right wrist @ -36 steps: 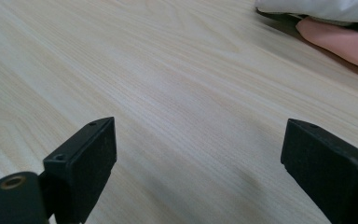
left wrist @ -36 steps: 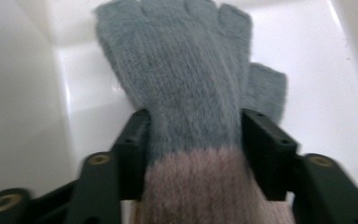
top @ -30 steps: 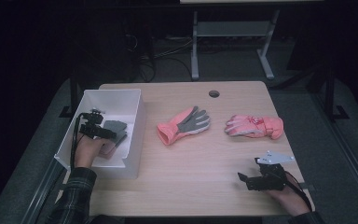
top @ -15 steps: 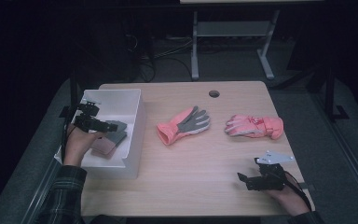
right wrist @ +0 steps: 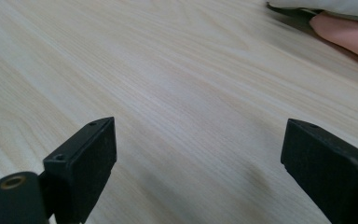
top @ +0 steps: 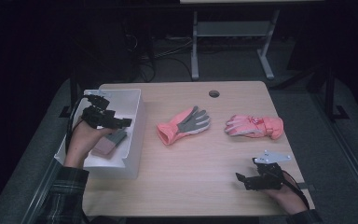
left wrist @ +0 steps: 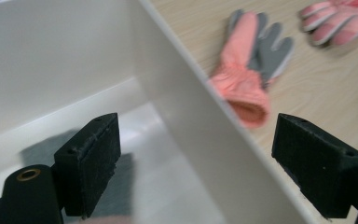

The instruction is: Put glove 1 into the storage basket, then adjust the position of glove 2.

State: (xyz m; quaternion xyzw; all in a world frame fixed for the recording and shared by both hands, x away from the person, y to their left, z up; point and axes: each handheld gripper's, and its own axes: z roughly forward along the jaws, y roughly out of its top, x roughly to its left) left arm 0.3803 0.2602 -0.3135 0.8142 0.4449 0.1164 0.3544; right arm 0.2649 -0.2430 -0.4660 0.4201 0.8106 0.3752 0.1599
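Observation:
A pink glove with a grey palm [top: 184, 123] lies mid-table, and a second pink glove [top: 254, 126] lies to its right. A third glove [top: 109, 142], grey and pink, rests on the floor of the white bin [top: 137, 135] at the table's left. My left gripper [top: 123, 122] hovers over the bin, open and holding nothing. In the left gripper view the left gripper [left wrist: 200, 130] has its jaws on either side of the bin's right wall [left wrist: 191, 84], with the grey-palmed glove [left wrist: 251, 60] beyond. My right gripper [top: 240, 177] rests open near the front right edge, low over bare wood [right wrist: 200, 135].
A round cable hole [top: 214, 94] sits at the table's back edge. A metal stand [top: 228, 32] and cables are on the dark floor behind. A blurred pink shape [right wrist: 349, 32] shows at the top right of the right gripper view.
The left gripper lifted off the glove in the bin and swung toward the bin's right wall. The glove now lies loose on the bin floor. The right gripper stayed put.

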